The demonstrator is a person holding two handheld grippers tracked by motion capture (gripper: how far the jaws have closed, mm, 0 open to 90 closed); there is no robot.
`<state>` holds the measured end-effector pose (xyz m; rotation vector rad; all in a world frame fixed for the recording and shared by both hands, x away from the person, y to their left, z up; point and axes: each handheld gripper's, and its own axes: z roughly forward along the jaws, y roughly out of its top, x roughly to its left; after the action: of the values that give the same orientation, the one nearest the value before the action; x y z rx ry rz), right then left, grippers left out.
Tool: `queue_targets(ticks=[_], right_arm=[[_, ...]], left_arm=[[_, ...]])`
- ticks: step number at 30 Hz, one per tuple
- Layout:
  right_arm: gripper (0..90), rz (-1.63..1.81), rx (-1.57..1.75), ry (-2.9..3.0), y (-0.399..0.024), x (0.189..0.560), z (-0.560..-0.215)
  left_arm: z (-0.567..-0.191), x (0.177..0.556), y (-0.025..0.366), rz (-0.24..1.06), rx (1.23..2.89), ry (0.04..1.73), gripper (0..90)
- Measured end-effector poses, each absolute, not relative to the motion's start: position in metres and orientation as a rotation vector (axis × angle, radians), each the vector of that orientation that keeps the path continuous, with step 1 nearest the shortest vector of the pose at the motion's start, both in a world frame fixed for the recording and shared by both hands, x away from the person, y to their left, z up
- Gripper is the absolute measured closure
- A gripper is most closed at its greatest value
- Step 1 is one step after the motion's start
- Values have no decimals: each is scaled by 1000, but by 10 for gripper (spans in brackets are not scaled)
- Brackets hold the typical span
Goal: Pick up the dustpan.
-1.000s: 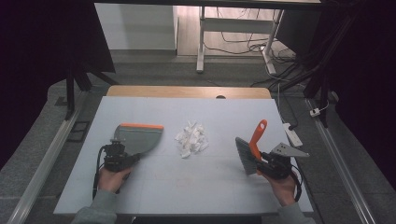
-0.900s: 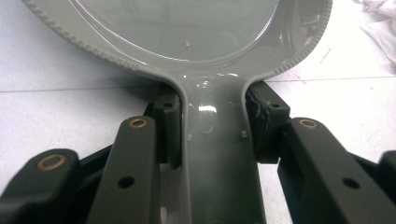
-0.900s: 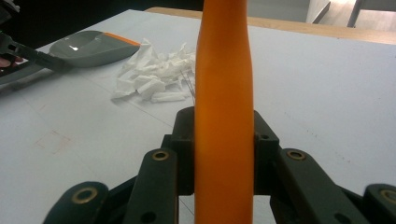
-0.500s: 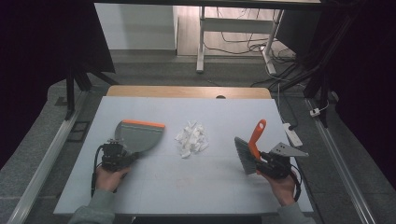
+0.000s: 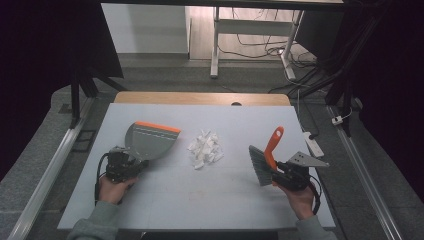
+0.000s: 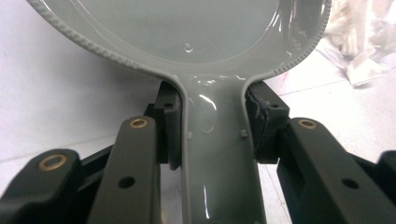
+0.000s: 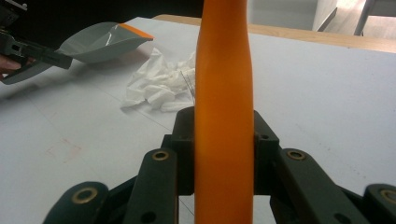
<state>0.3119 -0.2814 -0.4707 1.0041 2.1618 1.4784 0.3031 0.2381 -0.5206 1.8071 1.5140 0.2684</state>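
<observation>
A pale grey table [image 5: 165,200] with a wooden far edge stands in a dim room; cables and a desk frame lie on the floor beyond. At the centre sits a small heap of crumpled white paper scraps [image 5: 206,148]. The left gripper [image 5: 131,162] is clamped on the handle of a grey plastic dustpan with an orange lip [image 5: 152,140], just left of the heap. The right gripper [image 5: 278,172] is clamped on the orange handle of a grey-bristled hand brush [image 5: 264,159], right of the heap. The 2 tools flank the scraps, the dustpan nearer.
</observation>
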Motion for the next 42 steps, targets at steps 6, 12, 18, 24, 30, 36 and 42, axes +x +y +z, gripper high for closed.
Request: queue_targets(ticks=[6, 12, 18, 24, 30, 36, 42], right_arm=[[701, 1473, 1006, 2153, -280, 311, -470], [701, 1475, 1016, 2140, -281, 310, -469], [701, 1471, 1005, 2137, -280, 310, -468], [701, 1468, 994, 2144, -277, 309, -467], [701, 1466, 989, 2139, -276, 307, -466], [701, 1462, 984, 2133, -276, 307, -466], [701, 1459, 987, 2136, -275, 307, -466]], left_arm=[[-517, 300, 241, 277, 1819, 1457, 613], [-510, 294, 248, 308, 1825, 1386, 613], [-501, 285, 257, 343, 1831, 1283, 613], [-500, 283, 262, 356, 1835, 1258, 613], [-496, 280, 264, 377, 1855, 1216, 613], [-490, 276, 267, 361, 1891, 1119, 614], [-488, 274, 266, 348, 1927, 1058, 614]])
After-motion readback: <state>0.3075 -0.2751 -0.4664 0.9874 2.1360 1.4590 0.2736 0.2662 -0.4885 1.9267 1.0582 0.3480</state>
